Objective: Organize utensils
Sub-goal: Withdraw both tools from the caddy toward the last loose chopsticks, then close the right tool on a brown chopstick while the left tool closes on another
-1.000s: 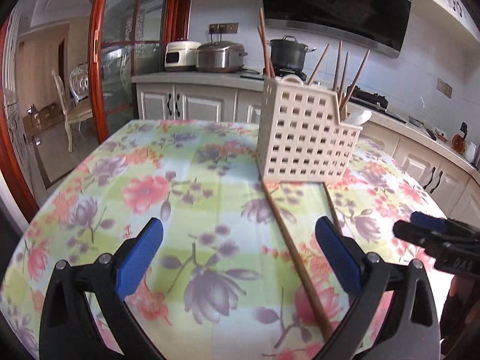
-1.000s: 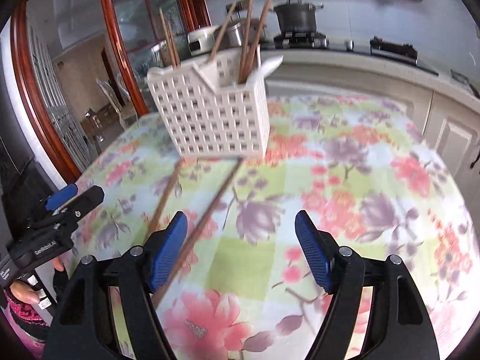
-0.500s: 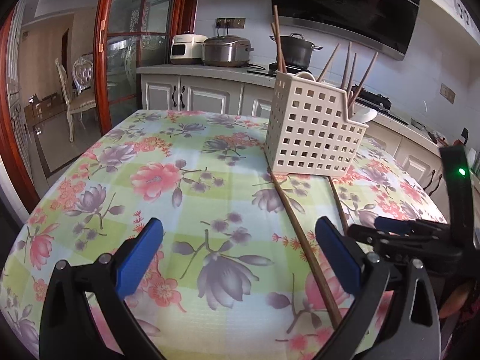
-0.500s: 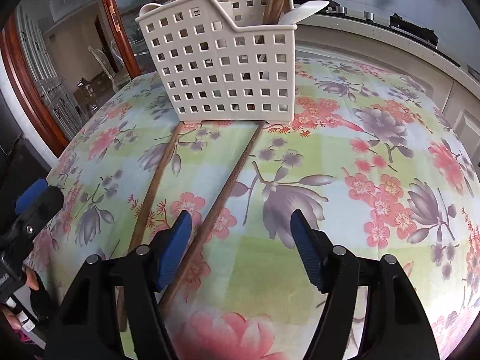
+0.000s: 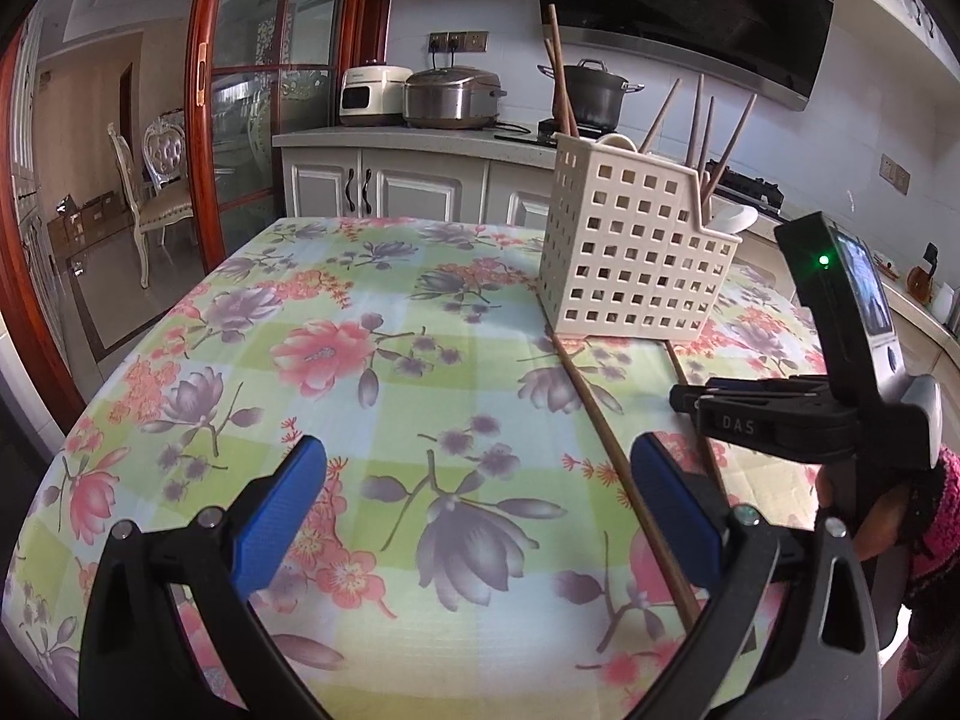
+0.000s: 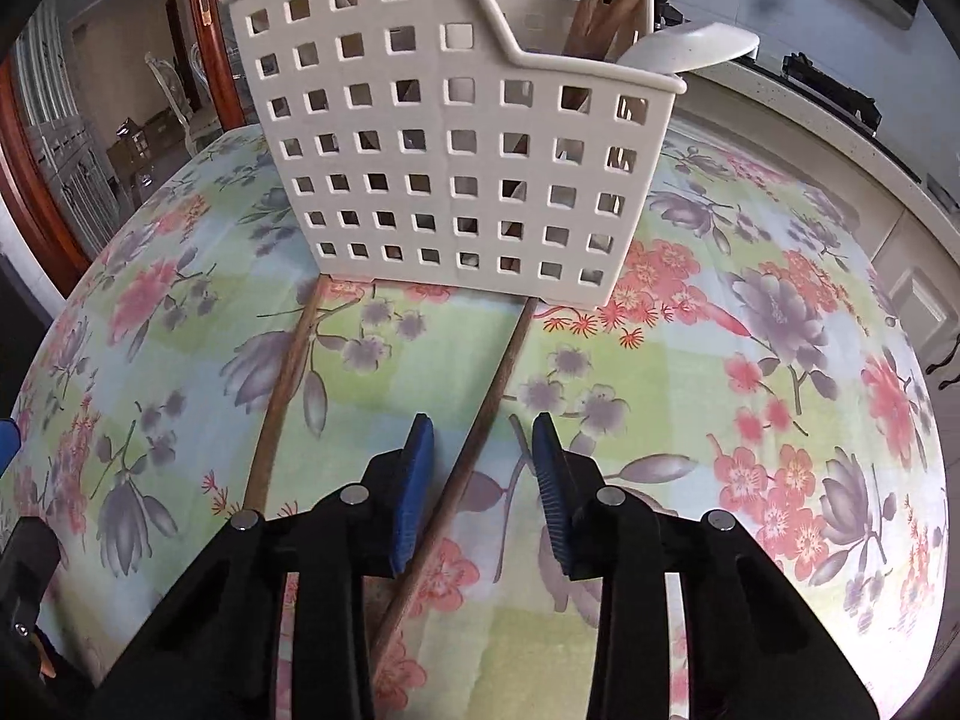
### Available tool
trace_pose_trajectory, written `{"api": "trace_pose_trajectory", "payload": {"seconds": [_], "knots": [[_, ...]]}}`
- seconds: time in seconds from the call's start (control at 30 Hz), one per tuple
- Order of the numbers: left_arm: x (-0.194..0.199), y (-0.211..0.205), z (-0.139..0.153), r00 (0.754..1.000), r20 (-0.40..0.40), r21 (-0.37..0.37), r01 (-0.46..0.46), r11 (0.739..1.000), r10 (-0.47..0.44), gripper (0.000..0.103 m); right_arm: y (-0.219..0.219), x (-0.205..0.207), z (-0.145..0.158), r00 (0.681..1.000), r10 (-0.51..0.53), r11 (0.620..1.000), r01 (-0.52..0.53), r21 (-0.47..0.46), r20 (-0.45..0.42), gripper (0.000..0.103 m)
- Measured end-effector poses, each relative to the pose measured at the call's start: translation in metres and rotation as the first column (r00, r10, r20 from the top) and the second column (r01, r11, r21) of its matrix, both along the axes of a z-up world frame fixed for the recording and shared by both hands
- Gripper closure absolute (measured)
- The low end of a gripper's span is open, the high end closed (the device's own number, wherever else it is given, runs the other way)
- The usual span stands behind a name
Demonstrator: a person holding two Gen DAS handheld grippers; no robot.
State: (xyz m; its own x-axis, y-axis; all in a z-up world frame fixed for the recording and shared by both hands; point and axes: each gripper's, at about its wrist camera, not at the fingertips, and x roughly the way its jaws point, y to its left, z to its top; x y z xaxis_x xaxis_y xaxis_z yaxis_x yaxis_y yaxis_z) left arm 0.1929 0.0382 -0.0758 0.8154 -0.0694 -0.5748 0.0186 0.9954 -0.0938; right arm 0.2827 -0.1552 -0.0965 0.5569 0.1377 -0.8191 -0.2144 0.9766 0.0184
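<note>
A white perforated utensil basket [image 5: 630, 264] [image 6: 456, 180] stands on the table, holding several wooden chopsticks and a white spoon [image 6: 690, 48]. Two loose chopsticks lie on the cloth in front of it. The left chopstick [image 5: 600, 438] [image 6: 282, 396] runs just inside my left gripper's right finger. My left gripper [image 5: 477, 510] is wide open and holds nothing. My right gripper [image 6: 483, 474] [image 5: 684, 399] points down at the right chopstick [image 6: 498, 366] [image 5: 675, 369]. Its jaws are closing with that chopstick between them, and a gap still shows on both sides.
A floral tablecloth [image 5: 336, 360] covers the round table, which drops away at the left and near edges. Behind it is a kitchen counter [image 5: 390, 138] with cookers and a pot. A chair [image 5: 156, 192] stands past the glass door. A hand in a pink sleeve [image 5: 924, 534] holds the right gripper.
My right gripper moved forward and lower toward the basket, and its jaws narrowed around the right chopstick. In the left wrist view it came further in from the right. My left gripper stayed open.
</note>
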Motion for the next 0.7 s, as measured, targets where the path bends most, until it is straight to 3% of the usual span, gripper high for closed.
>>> {"api": "trace_pose_trajectory", "payload": {"seconds": [0.1,0.5,0.7], "knots": [[0.004,0.001,-0.003,0.999,-0.033,-0.009,0.004,1.0,-0.004,0.005,-0.001,-0.006,0.0,1.0,0.021,1.0,-0.021,-0.016,0.008,0.089],[0.031,-0.02,-0.011,0.986,-0.155,-0.015,0.061,0.998,-0.063,0.006,-0.033,-0.037,0.0,0.998,0.056,0.996,-0.056,0.064,0.013,0.095],[0.072,-0.04,-0.02,0.96,-0.254,-0.051,0.105,0.993,-0.115,0.038,-0.045,-0.044,0.0,0.998,0.064,0.995,-0.064,0.076,0.002,0.095]]}}
